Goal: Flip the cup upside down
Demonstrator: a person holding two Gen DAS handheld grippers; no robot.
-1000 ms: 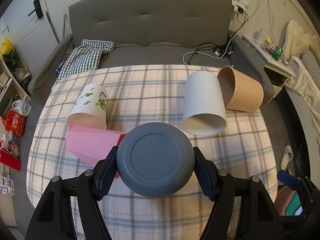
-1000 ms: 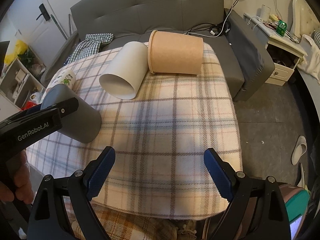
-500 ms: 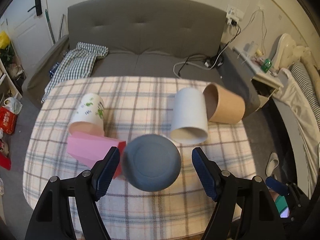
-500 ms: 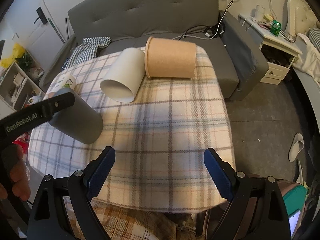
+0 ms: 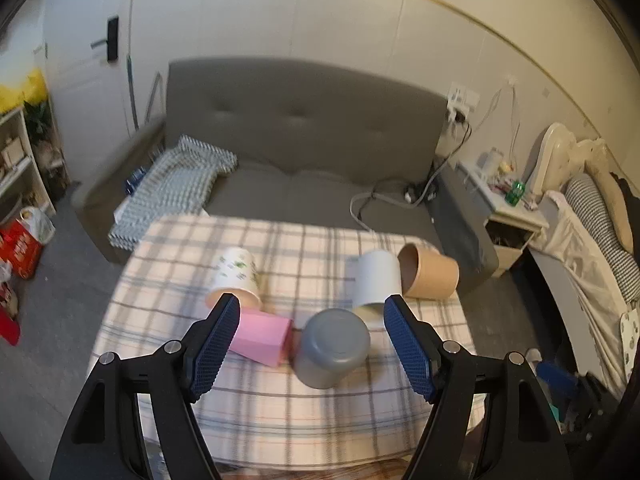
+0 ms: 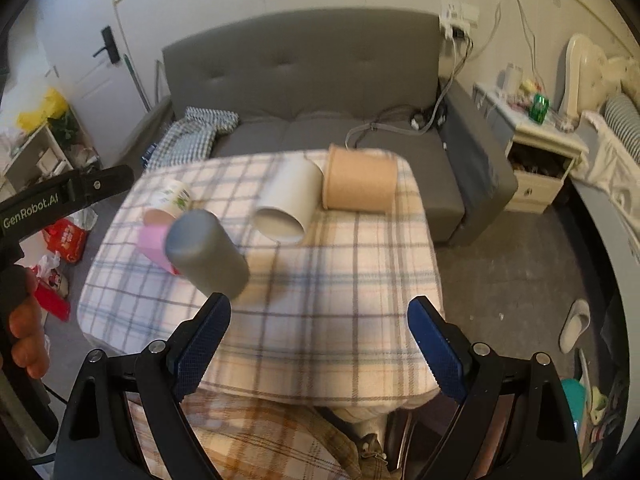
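A dark grey cup [image 5: 334,347] stands upside down on the plaid table [image 5: 248,408], its flat base up; it also shows in the right wrist view [image 6: 206,255]. My left gripper [image 5: 311,344] is open, pulled back and above the cup, with nothing between its blue pads. My right gripper [image 6: 318,346] is open and empty over the table's near edge, to the right of the grey cup.
A pink cup [image 5: 262,336], a white cup with green print [image 5: 236,276], a plain white cup [image 5: 376,280] and a brown paper tub [image 5: 430,276] lie on their sides. A grey sofa [image 5: 304,148] stands behind the table, a nightstand [image 5: 512,216] to the right.
My left gripper opened, let go of the grey cup and drew back and up. The cup now stands upside down on the table. The right gripper also drew back a little.
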